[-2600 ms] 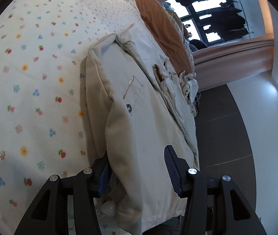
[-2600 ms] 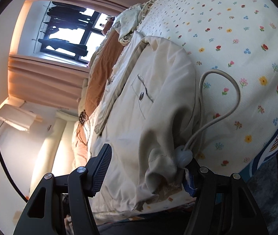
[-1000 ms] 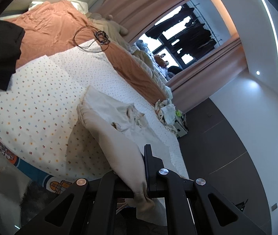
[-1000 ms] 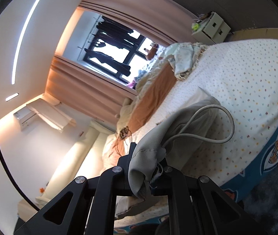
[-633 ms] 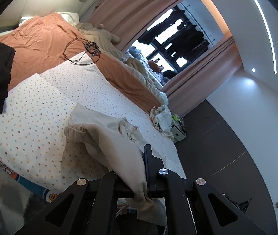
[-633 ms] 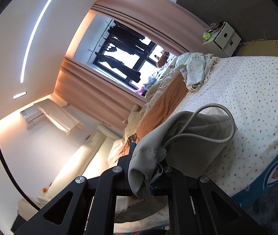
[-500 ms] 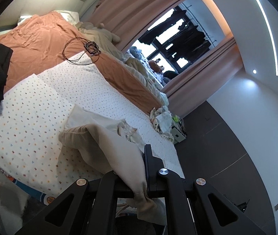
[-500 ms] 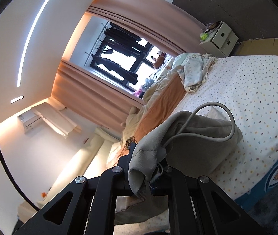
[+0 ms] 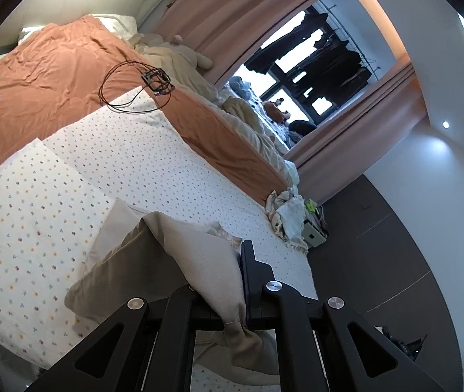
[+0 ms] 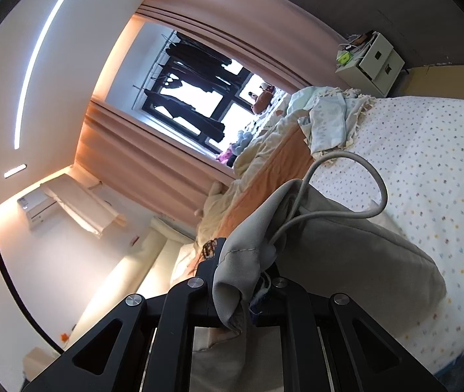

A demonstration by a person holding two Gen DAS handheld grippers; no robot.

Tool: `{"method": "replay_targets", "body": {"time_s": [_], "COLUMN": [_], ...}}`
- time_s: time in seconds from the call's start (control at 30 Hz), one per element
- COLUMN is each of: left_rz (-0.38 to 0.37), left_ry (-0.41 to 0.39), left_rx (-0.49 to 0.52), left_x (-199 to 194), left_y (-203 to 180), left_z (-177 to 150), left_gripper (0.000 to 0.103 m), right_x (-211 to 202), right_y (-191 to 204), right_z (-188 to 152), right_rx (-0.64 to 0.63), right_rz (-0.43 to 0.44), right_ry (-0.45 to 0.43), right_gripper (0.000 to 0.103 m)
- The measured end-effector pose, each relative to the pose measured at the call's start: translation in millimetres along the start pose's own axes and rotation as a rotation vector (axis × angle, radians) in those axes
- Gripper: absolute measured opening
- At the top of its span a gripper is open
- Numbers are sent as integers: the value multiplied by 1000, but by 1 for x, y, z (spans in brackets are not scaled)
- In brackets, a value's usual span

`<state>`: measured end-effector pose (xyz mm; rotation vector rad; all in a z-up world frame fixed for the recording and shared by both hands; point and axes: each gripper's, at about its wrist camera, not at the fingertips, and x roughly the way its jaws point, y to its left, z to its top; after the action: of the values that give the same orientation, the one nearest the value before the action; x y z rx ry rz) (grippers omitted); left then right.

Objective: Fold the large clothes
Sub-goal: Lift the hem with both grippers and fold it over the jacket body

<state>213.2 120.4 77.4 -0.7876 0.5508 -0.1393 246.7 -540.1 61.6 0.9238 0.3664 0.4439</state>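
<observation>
Left claw [image 9: 228, 281] clenching the beige jacket [image 9: 153, 261], right claw [image 10: 241, 277] clamping its other edge (drawcord [image 10: 356, 196] looping out), jacket draping over the near part of the dotted bed [image 9: 127, 150].

home bedroom: bed [image 9: 140, 163], curtains [image 10: 166, 170]

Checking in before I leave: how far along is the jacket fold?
Early on. Both the left tongs and right tongs are shut on the beige jacket's hem, lifted over the dotted bedspread. No finished fold shows. Left: lay the hem down toward the collar, then flatten the jacket.
</observation>
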Motion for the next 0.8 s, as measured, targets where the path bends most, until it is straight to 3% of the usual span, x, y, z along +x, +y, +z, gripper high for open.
{"method": "replay_targets", "body": {"time_s": [0.4, 0.8], "left_rz": [79, 152], "left_ry": [104, 236], "left_rx": [-49, -132], "left_x": [123, 229], "left_y": [51, 109], "left_z": [34, 35], "left_gripper": [7, 8], "right_x": [105, 180], "right_y": [-46, -103], "right_z": [17, 9], "right_rx": [32, 68], "right_rz": [-81, -208], "right_ry": [40, 96], "right_gripper": [12, 13]}}
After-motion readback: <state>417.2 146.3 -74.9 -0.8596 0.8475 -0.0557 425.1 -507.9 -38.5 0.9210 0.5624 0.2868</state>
